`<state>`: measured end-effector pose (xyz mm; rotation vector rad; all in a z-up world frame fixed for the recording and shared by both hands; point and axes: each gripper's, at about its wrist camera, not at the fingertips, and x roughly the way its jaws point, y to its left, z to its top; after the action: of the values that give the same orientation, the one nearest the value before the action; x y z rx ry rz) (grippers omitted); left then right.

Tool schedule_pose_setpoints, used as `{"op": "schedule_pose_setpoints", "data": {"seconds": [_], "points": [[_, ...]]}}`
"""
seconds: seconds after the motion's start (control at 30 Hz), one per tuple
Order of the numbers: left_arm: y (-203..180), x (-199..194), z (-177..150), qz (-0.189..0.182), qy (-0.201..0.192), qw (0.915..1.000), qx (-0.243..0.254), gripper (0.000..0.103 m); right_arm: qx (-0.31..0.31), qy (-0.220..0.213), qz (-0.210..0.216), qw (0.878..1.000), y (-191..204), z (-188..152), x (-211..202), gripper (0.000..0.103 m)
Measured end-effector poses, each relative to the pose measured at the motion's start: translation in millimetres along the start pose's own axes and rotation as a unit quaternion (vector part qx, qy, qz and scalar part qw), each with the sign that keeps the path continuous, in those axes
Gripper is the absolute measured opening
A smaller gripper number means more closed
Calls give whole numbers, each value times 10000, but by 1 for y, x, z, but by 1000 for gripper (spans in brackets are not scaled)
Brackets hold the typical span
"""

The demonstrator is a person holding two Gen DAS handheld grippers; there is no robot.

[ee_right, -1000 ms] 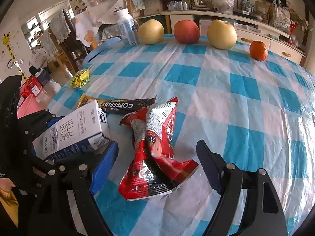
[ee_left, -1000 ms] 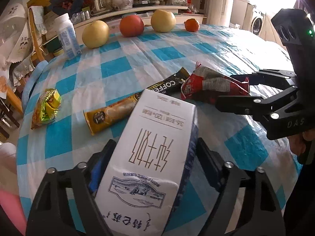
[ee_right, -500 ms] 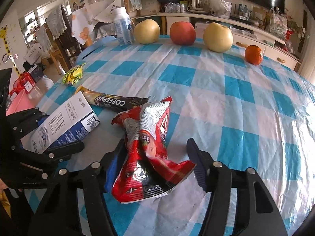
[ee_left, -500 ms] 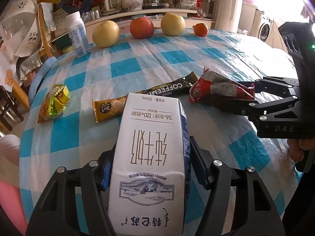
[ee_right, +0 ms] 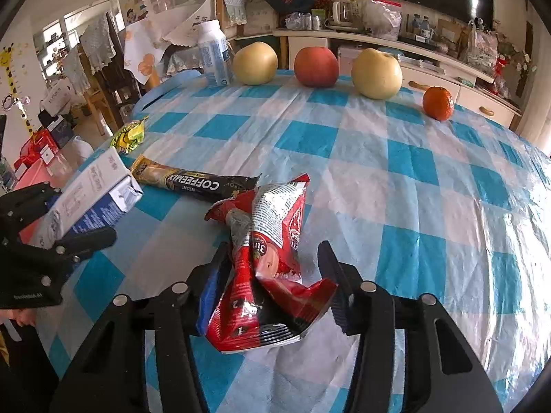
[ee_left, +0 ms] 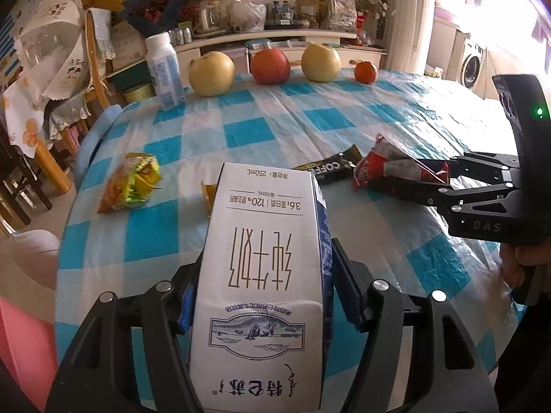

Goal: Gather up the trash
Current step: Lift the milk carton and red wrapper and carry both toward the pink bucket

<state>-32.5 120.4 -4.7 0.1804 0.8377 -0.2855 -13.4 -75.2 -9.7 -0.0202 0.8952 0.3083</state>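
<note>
A white and blue milk carton point(ee_left: 261, 275) sits between the pads of my left gripper point(ee_left: 267, 261), which is shut on it; its front end is raised off the checked tablecloth point(ee_left: 248, 130). In the right wrist view the same carton point(ee_right: 93, 199) shows at the left. A crumpled red snack wrapper point(ee_right: 272, 234) lies between the jaws of my right gripper point(ee_right: 273, 251), which are closing; the left pad touches it and the right pad stands just clear. A brown coffee-mix sachet point(ee_right: 193, 182) lies beyond the wrapper. Near the table's left edge rests a yellow-green wrapper point(ee_left: 131, 182).
Along the far side stand a white bottle point(ee_left: 163, 69), a pear point(ee_left: 211, 74), an apple point(ee_left: 270, 65), another pear point(ee_left: 320, 62) and a small orange point(ee_left: 365, 72). Chairs and a cluttered shelf are behind the table. A hand point(ee_left: 516, 261) holds the right gripper.
The left jaws closed onto the milk carton, straightened it and raised it a little. The right jaws narrowed around the red wrapper, which has crumpled inward between them.
</note>
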Motion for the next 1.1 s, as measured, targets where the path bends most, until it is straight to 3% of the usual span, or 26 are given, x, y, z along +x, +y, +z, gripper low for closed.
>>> {"op": "schedule_pose_setpoints", "data": {"seconds": [0.47, 1.1], "points": [[43, -36, -5, 621, -417, 9960, -498, 65, 221, -198, -121, 9995, 2, -4, -9, 46], [113, -88, -20, 1549, -989, 9743, -1306, 65, -6, -152, 228, 9996, 70, -11, -25, 45]]}}
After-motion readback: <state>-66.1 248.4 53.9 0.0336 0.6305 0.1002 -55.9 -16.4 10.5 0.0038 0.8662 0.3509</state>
